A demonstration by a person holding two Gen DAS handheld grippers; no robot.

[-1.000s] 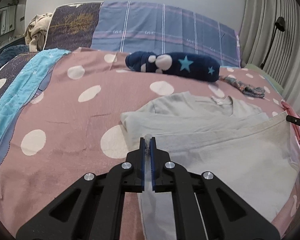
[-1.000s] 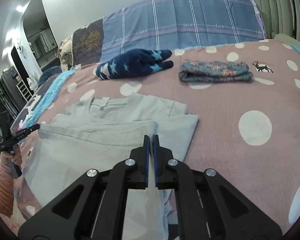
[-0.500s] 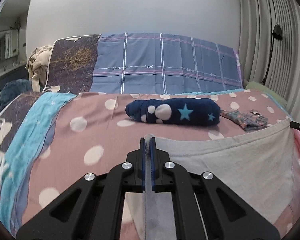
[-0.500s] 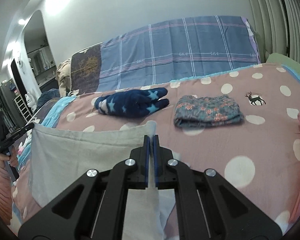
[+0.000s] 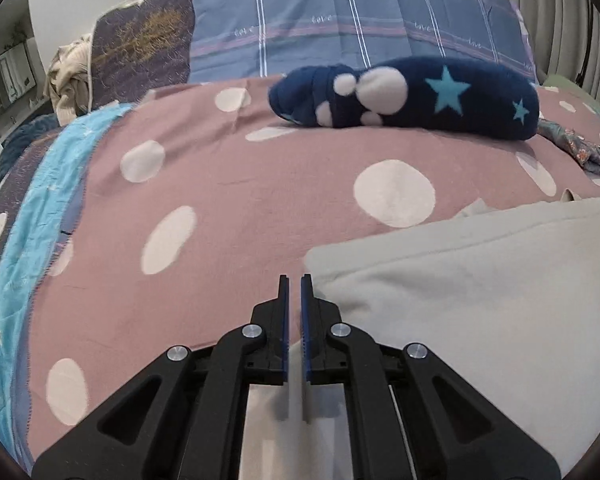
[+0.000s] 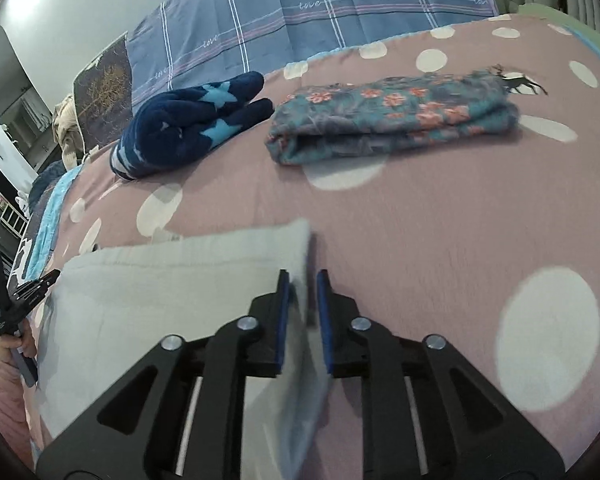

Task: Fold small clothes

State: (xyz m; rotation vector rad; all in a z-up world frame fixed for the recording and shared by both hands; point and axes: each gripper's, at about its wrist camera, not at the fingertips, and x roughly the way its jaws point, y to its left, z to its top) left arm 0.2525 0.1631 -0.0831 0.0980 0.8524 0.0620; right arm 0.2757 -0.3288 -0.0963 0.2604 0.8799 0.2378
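Note:
A pale grey shirt (image 5: pixel 460 300) lies folded over itself on the pink dotted bedspread (image 5: pixel 220 200). My left gripper (image 5: pixel 294 280) hovers low at the shirt's near left corner. Its jaws are opening, a narrow gap shows, and pale cloth sits loose deep between them. In the right wrist view the shirt (image 6: pixel 160 292) spreads to the left. My right gripper (image 6: pixel 303 276) is at its right corner with jaws opening, and the blurred cloth edge hangs slack between the pads. The other gripper (image 6: pixel 24 296) shows at the far left, held by a hand (image 6: pixel 8 344).
A rolled navy fleece with stars (image 5: pixel 412 96) (image 6: pixel 188 124) lies beyond the shirt. A folded floral garment (image 6: pixel 392 116) (image 5: pixel 580 148) lies to its right. Plaid pillows (image 5: pixel 340 20) stand at the headboard. A light blue blanket (image 5: pixel 28 220) runs along the bed's left side.
Both grippers lifted the shirt's hem, carried it forward over the shirt and came down low on the bed. Their jaws, shut on the hem before, have parted.

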